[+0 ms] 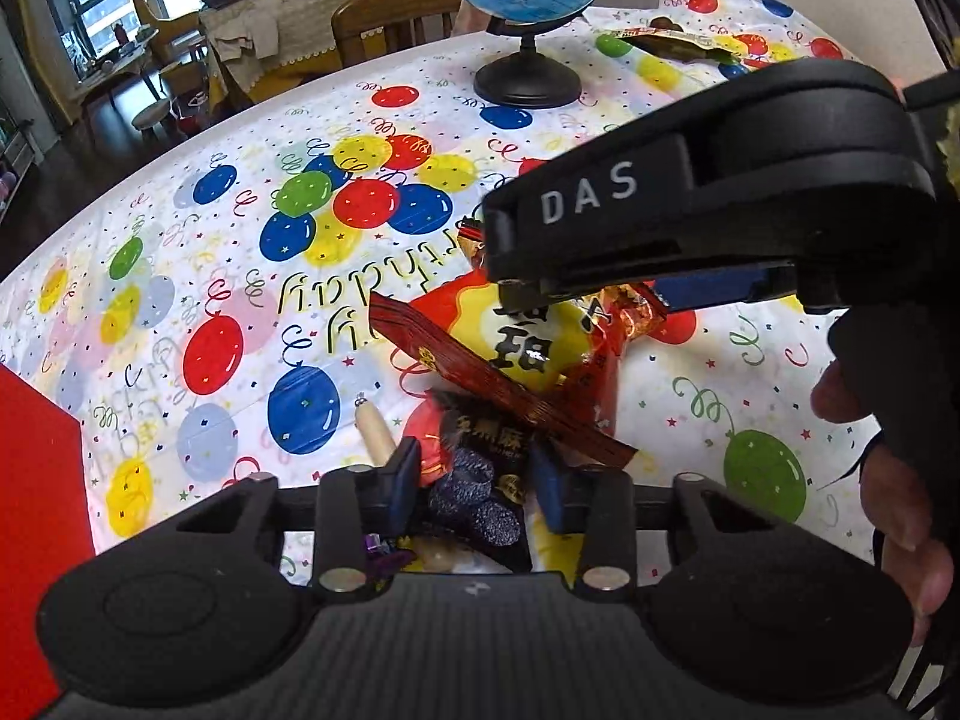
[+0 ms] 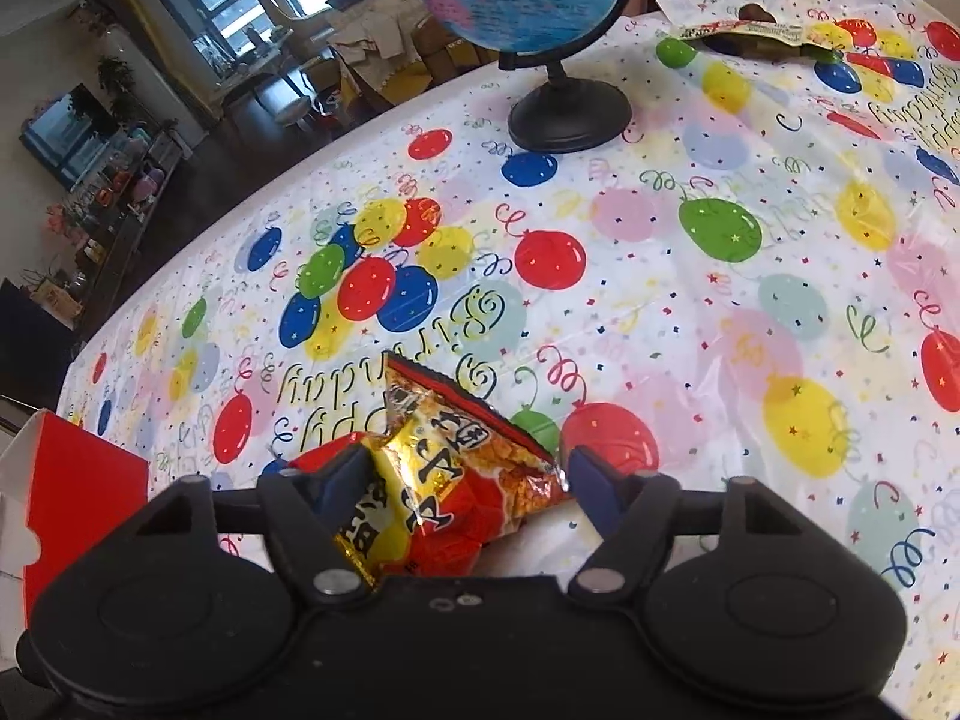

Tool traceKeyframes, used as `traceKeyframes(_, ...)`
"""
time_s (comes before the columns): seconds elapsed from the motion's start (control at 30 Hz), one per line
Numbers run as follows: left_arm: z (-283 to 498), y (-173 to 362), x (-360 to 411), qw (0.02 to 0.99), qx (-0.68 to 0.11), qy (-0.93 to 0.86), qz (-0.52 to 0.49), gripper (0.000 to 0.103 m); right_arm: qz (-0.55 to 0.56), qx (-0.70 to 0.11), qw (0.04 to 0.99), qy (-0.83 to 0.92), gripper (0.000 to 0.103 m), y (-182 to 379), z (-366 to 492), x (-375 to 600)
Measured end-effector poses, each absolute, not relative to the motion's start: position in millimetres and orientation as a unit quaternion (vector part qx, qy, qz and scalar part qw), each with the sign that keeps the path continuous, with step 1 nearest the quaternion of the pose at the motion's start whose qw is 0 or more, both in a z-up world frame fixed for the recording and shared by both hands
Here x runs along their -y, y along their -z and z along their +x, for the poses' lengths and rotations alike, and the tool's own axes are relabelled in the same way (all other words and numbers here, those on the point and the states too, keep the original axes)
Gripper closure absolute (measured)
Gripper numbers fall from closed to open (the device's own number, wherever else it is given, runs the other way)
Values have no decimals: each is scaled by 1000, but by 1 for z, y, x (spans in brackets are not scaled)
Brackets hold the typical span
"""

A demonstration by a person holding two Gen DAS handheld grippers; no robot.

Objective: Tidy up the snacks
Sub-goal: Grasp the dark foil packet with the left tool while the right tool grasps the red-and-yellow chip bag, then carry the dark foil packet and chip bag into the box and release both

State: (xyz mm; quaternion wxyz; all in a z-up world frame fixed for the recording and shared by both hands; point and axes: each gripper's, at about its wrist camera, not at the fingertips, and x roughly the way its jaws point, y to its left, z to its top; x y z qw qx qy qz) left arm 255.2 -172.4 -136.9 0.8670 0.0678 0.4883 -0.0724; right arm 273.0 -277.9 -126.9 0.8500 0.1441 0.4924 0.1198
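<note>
1. Snack packets lie heaped on the balloon tablecloth (image 2: 690, 312): a red-and-yellow crisp bag (image 2: 456, 480) sits between the spread fingers of the right gripper (image 2: 465, 483).
2. Dark packet (image 1: 480, 480) sits between the left gripper (image 1: 480, 483) fingers, which stand apart beside it.
3. Beyond both fingertips stands a globe (image 2: 540, 30); a red box (image 2: 84, 498) lies left of them.
</note>
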Motion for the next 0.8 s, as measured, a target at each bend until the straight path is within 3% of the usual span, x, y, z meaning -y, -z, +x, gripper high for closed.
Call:
traceKeyframes(0.1,254,136,173,869,-486,70,67,74,139,-486,854,-127,45,124,270,280)
traceKeyframes(0.13,253,135,173,869,-485,69,67,75,134,-480,857,-132,52,123,268,280)
traceKeyframes(0.17,253,134,172,870,-485,69,65,75,143,-467,859,-153,79,120,267,282)
traceKeyframes(0.8,219,93,148,881,-472,34,-7,76,149,-436,874,-155,86,88,230,310)
